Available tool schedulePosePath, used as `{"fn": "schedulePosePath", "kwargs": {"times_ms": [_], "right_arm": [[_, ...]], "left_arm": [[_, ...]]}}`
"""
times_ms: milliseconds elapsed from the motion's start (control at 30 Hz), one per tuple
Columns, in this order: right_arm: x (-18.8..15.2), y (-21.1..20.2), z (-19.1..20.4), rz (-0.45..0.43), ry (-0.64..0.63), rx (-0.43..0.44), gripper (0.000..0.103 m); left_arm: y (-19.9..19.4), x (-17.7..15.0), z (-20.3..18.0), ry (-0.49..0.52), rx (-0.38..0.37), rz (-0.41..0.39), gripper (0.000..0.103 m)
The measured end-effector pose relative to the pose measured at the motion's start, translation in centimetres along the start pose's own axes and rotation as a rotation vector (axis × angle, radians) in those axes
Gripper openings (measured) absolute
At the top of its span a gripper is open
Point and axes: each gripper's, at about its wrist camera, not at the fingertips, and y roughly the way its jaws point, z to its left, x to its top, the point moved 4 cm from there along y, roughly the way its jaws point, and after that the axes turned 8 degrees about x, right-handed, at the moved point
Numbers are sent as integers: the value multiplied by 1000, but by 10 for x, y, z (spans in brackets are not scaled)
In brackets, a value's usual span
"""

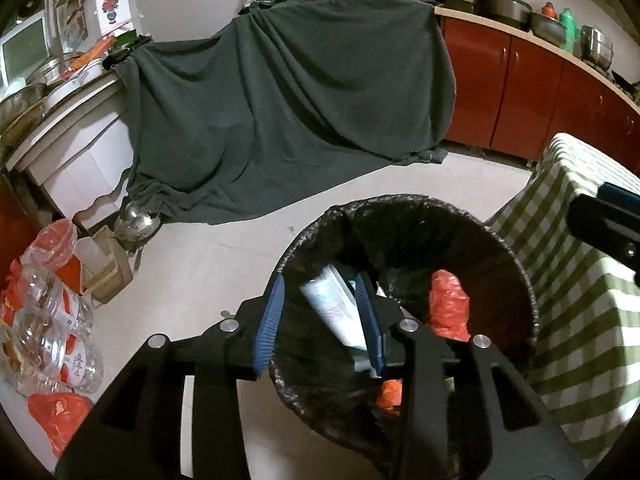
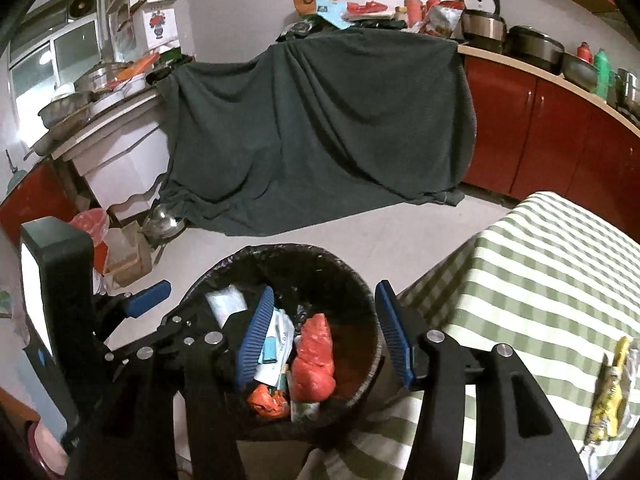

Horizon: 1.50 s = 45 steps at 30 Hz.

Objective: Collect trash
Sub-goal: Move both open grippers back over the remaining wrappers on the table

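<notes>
A black-lined trash bin (image 1: 516, 272) stands on the floor beside a green-checked table. My left gripper (image 1: 320, 320) hangs over its mouth, jaws open, with a white wrapper (image 1: 336, 304) blurred between them, touching neither pad. A red plastic bag (image 1: 448, 304) lies inside the bin. In the right wrist view my right gripper (image 2: 324, 332) is open and empty above the same bin (image 2: 360, 276), which holds the red bag (image 2: 314, 356), paper scraps and the white wrapper (image 2: 226, 302). A yellow wrapper (image 2: 608, 392) lies on the table at right.
The checked tablecloth (image 2: 540, 264) borders the bin on the right. A dark green cloth (image 1: 288, 112) drapes furniture behind. Empty plastic bottles (image 1: 60, 332) and red bags (image 1: 60, 412) lie on the floor at left, near a steel kettle (image 1: 136, 220). Red cabinets (image 1: 520, 92) line the back right.
</notes>
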Motion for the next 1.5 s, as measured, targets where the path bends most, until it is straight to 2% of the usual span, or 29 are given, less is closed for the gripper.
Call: {"fn": "schedulePosePath", "kwargs": {"times_ms": [233,567,700,867,1133,1367,1400,1500], "right_arm": [[-11,-42,-35,-35,29,-64,53],[-56,-107,-107,-42,108,-220,53],[-83,-126,-131,-22,124,-272,53],[-114,-138,-152,9,171,-288,53],[-134,-147,-162,25,201,-253,53],[-143,-146,-164,45,219,-211,37],[-144,-148,-165,41,219,-210,30],[-146,-152,-164,41,222,-191,16]], "left_arm": [[-28,5,-15,2,-44,-23,49],[-73,4,-69,41,-142,-38,52],[-91,0,-96,64,-179,-44,57],[-107,-7,-125,95,-211,-45,57],[-124,-15,-165,142,-242,-39,58],[-130,-21,-179,164,-239,-35,58],[-131,-22,-180,167,-239,-36,58],[-135,-22,-184,173,-240,-39,58]]}}
